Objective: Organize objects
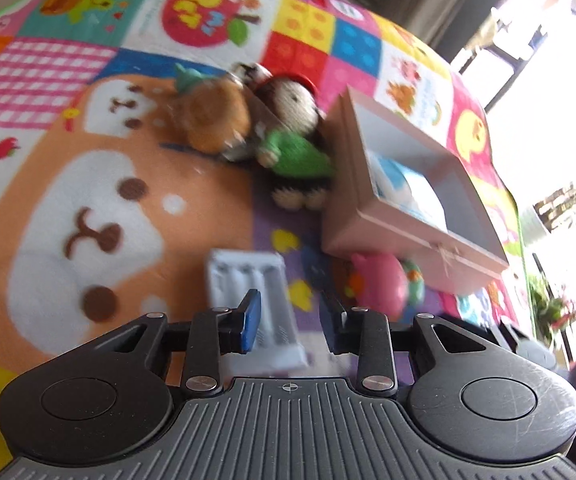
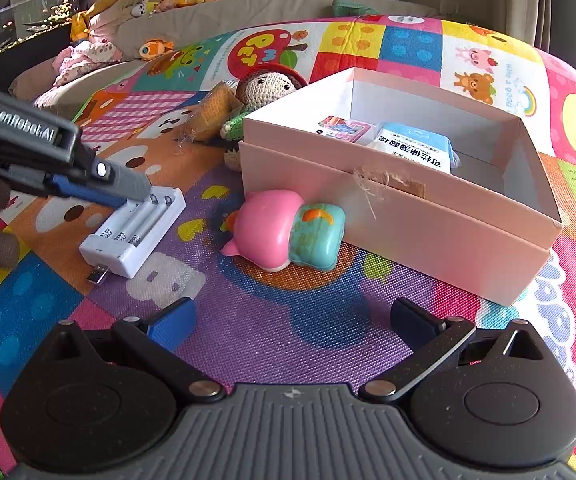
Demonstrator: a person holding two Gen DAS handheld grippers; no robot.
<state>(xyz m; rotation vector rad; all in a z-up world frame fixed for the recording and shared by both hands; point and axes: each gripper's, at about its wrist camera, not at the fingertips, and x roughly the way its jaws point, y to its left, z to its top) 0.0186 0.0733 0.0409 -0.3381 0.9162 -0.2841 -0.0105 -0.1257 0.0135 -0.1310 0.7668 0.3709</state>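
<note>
Two grippers over a bright play mat, both with nothing in them. Left gripper, seen in its own view, hangs just above the white battery charger, jaws parted with the charger's long body showing in the gap between them; no contact that I can make out, and that view is blurred. From the right wrist view the left gripper reaches in from the left edge, tip at the charger's far end. Right gripper spread wide and released, low centre of its frame, pointed at the pink and teal toy lying against the front wall of the pink box.

Box already holds a blue-and-white packet and a small printed card. Crochet doll and a wrapped snack sit behind the box's left corner, upper middle of frame.

Step in hand, by my reading: pick up the charger. Advice:
- Straddle the short width, not the length.
- Come down square; hard plastic could slip from a skewed pinch.
- Mind the USB plug sticking out at the near end.
- Lift clear of the box wall before carrying over.
</note>
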